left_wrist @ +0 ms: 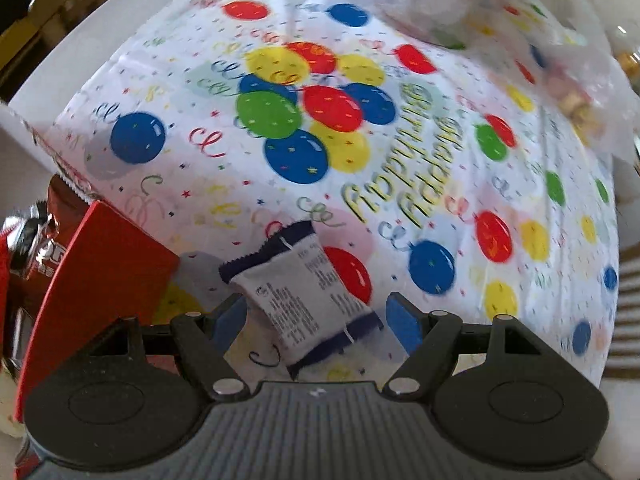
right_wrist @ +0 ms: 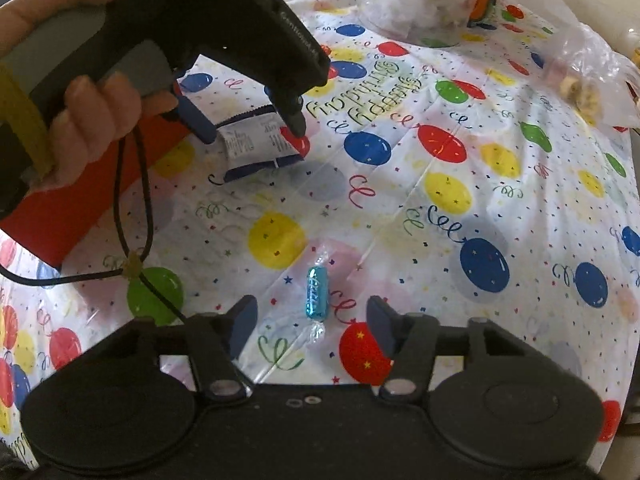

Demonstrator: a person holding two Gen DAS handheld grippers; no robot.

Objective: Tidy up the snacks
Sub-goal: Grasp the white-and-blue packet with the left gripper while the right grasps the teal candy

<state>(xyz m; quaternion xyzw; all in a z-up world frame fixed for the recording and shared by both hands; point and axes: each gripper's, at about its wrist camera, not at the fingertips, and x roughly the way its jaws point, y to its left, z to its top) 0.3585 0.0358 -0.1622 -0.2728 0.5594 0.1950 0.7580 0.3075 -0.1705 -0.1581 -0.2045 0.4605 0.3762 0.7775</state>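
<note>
Left gripper (left_wrist: 316,316), jaws wide, straddles a white packet (left_wrist: 304,292) low in its view, seemingly untouched. Right gripper (right_wrist: 312,324), also wide, frames a blue candy (right_wrist: 317,294).

Balloon-print tablecloth (right_wrist: 440,208), shiny blue candy (right_wrist: 317,293)

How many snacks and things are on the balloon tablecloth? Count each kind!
Small white and dark blue snack packet: 1
Blue wrapped candy: 1
Red box: 1
Clear plastic bags: 2, the other being
Total: 5
</note>
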